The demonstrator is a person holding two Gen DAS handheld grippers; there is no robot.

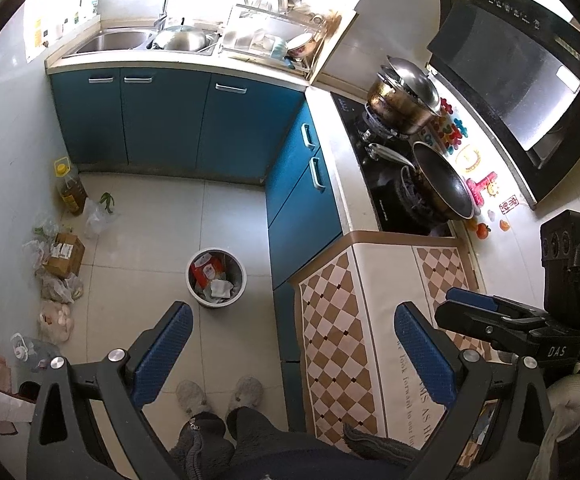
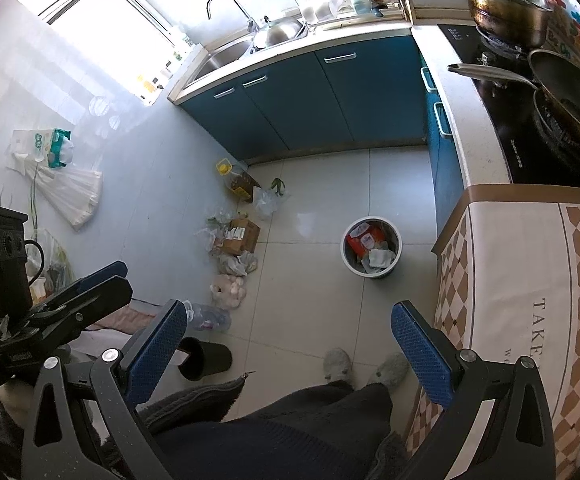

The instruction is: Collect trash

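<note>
A white round trash bin (image 1: 216,278) stands on the tiled floor, holding a red packet and crumpled paper; it also shows in the right wrist view (image 2: 372,247). My left gripper (image 1: 292,350) is open and empty, held high above the floor, with the bin ahead of its left finger. My right gripper (image 2: 288,346) is open and empty, also high, with the bin ahead between its fingers. The right gripper (image 1: 490,316) shows at the right of the left wrist view over the checkered cloth, and the left gripper (image 2: 86,292) at the left of the right wrist view.
Plastic bags, a cardboard box (image 2: 241,235), an oil bottle (image 2: 236,180) and a clear bottle (image 2: 210,316) line the left wall. A black cup (image 2: 204,358) lies on the floor. Blue cabinets (image 1: 162,120), a sink and a stove with pans (image 1: 442,180) lie ahead and right. My slippered feet (image 1: 218,394) stand below.
</note>
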